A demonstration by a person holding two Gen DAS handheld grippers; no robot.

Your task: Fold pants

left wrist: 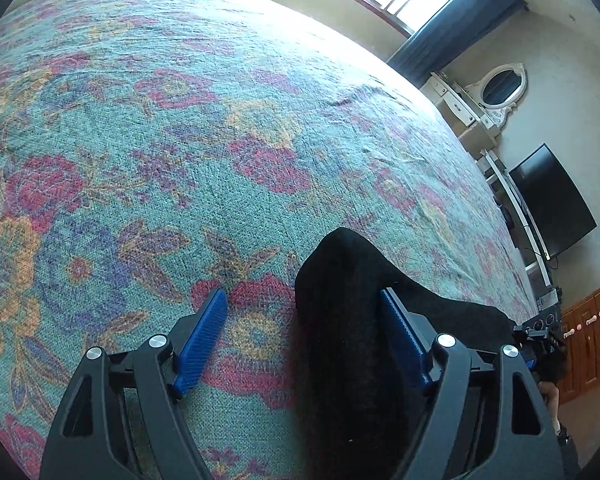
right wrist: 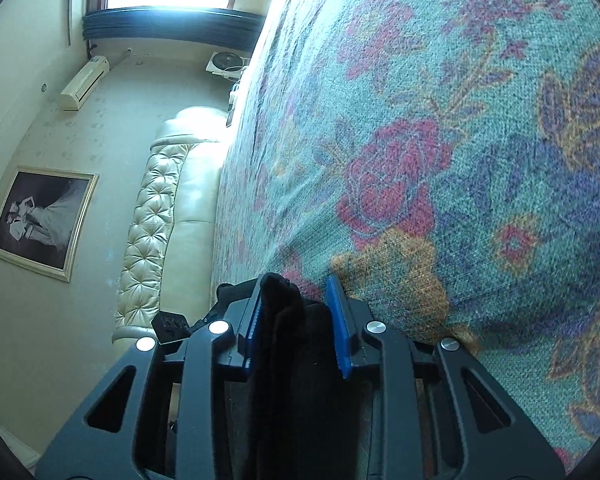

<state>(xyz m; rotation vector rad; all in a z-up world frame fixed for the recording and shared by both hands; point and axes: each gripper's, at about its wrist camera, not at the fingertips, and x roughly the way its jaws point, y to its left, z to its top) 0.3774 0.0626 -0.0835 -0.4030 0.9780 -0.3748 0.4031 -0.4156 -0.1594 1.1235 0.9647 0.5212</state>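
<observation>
Teal woven floral bedspread (left wrist: 180, 140) covers bed, coarse flat weave.

Black soft knit pants (left wrist: 348, 340) lie bunched on it, long axis running 6 to 12 between left fingers, draping off toward 3.

Left gripper (left wrist: 304, 344) spread wide; cloth brushes 3 o'clock pad, other pad clear of it: no clamp.

Right gripper (right wrist: 296, 320) narrow, blue ribbed pads pinching pants fold (right wrist: 296, 360). Judged: left must close next.
</observation>
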